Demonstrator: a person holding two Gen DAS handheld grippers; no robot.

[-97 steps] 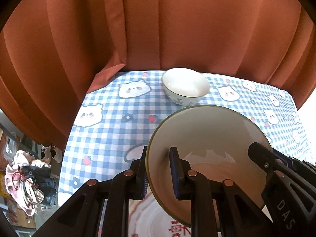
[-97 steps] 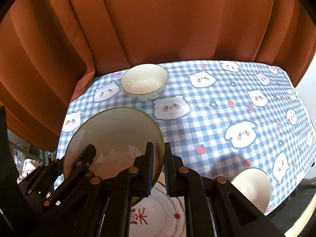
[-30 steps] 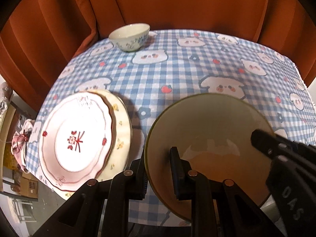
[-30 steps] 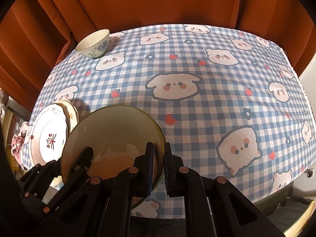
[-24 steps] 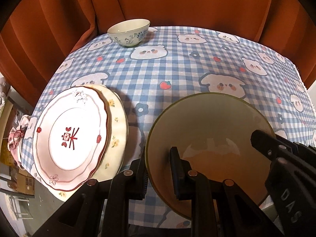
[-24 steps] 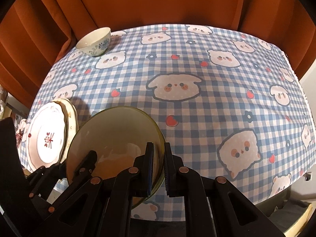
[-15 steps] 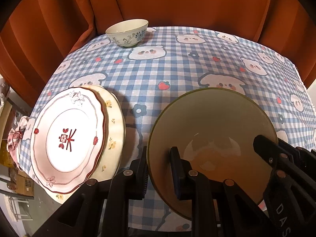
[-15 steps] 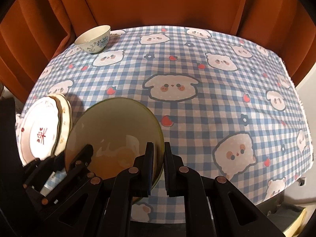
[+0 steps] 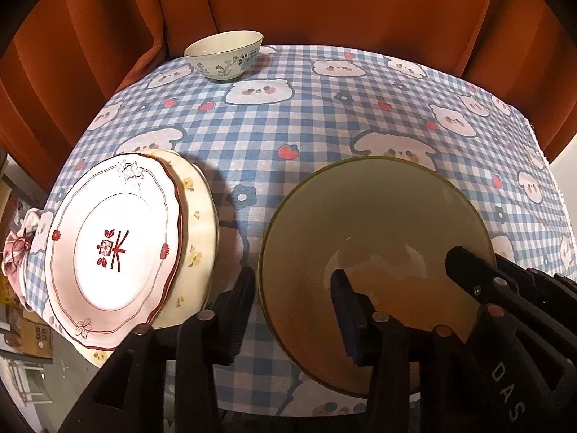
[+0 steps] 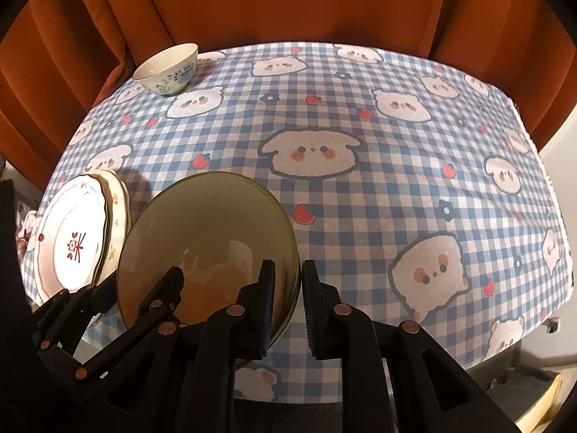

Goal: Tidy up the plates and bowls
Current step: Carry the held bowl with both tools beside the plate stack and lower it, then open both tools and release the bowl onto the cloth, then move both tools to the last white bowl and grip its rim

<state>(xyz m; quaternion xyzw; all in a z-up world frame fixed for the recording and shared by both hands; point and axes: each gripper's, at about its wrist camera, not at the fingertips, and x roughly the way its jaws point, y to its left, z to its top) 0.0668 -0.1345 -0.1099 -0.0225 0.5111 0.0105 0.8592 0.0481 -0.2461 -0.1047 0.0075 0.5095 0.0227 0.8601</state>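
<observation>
A large olive-green bowl [image 9: 375, 223] [image 10: 209, 231] sits low over the near edge of the table, just right of the plate stack. My left gripper [image 9: 292, 278] straddles its left rim. Its jaws are opening and both pads stand clear of the wall. My right gripper [image 10: 288, 265] straddles the right rim. Its jaws are also opening, with a thin gap showing beside the rim. A pink plate with a red motif [image 9: 111, 245] [image 10: 68, 245] lies on a cream plate [image 9: 198, 223].
A small floral bowl [image 9: 223, 54] [image 10: 167, 70] stands at the far left of the blue checked tablecloth [image 9: 324, 115] [image 10: 360, 216]. Rust-orange curtains [image 9: 288, 0] hang close behind. The plate stack overhangs the table's left front corner. Clutter lies on the floor at left.
The left jaws have spread wide off the bowl's rim and the right jaws have parted slightly. Earlier the bowl was carried back from above the plates to their right side.
</observation>
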